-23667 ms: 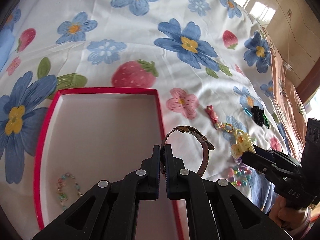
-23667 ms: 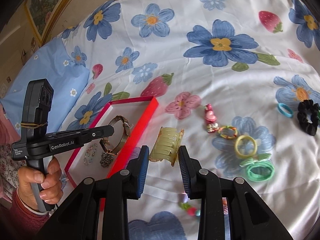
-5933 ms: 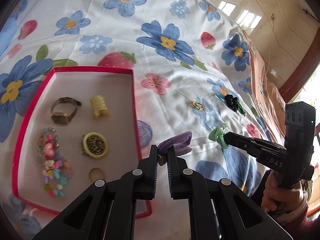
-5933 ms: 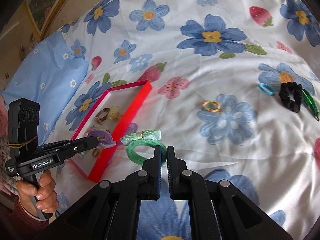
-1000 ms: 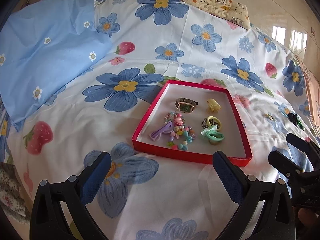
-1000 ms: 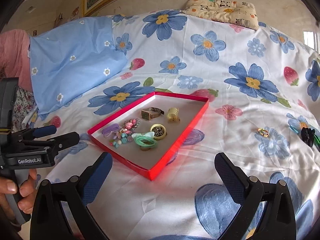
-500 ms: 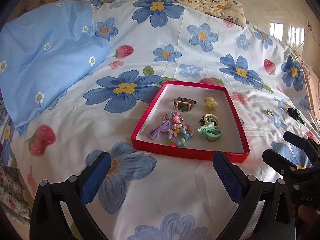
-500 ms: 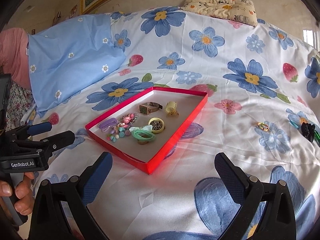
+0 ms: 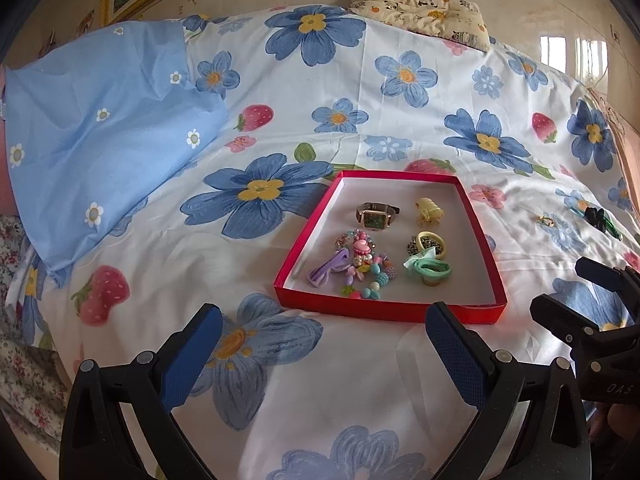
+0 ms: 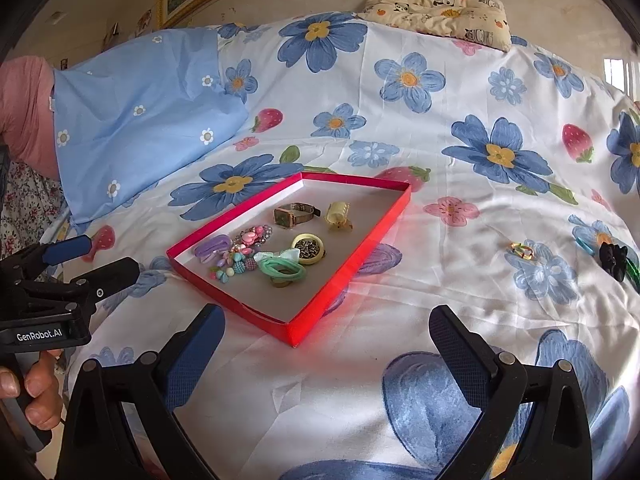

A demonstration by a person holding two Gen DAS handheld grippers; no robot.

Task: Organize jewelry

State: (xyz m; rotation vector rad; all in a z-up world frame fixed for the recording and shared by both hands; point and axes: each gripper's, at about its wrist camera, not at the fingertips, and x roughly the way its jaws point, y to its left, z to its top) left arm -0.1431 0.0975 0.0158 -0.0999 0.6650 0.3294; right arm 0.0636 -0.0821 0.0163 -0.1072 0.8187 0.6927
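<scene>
A red-rimmed tray lies on the flowered bedsheet. In it are a watch, a yellow claw clip, a yellow ring holder, a green hair tie with a bow, a purple scrunchie and colourful beads. My left gripper is open and empty, held back from the tray's near edge. My right gripper is open and empty, near the tray's corner.
To the right of the tray on the sheet lie a small multicolour ring, a blue hair tie, and a black scrunchie. A blue pillowcase lies at the left, a patterned pillow at the far end.
Both grippers have drawn slightly back from the tray and stay open. The tray's contents have not moved.
</scene>
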